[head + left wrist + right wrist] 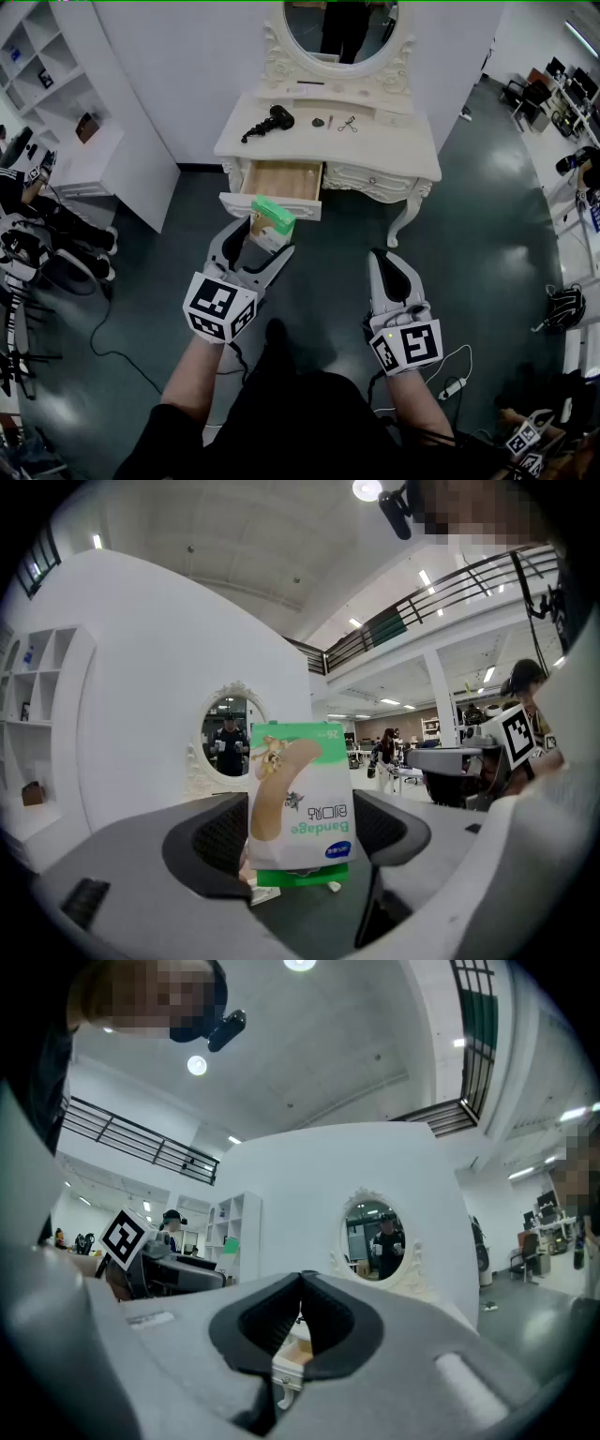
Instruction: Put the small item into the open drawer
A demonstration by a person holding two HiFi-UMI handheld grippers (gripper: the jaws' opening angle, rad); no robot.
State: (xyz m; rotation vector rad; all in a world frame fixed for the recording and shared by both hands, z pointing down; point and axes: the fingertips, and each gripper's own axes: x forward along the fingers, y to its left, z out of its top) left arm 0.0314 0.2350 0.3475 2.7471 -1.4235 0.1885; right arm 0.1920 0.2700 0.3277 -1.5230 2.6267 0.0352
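Note:
A green and white bandage box (273, 217) is the small item. My left gripper (262, 238) is shut on it and holds it in the air just in front of the open wooden drawer (281, 178) of the white vanity table (394, 150). In the left gripper view the box (302, 789) stands upright between the two black pads (217, 841), printed face towards the camera. My right gripper (382, 259) hangs lower right of the drawer, shut and empty. In the right gripper view its jaws (301, 1286) meet with nothing between them.
A black hair dryer (270, 120) and small items lie on the vanity top under an oval mirror (342, 33). White shelves (66, 94) stand at the left. Chairs and gear (37, 244) crowd the left edge. A white cable (455, 375) lies on the dark floor.

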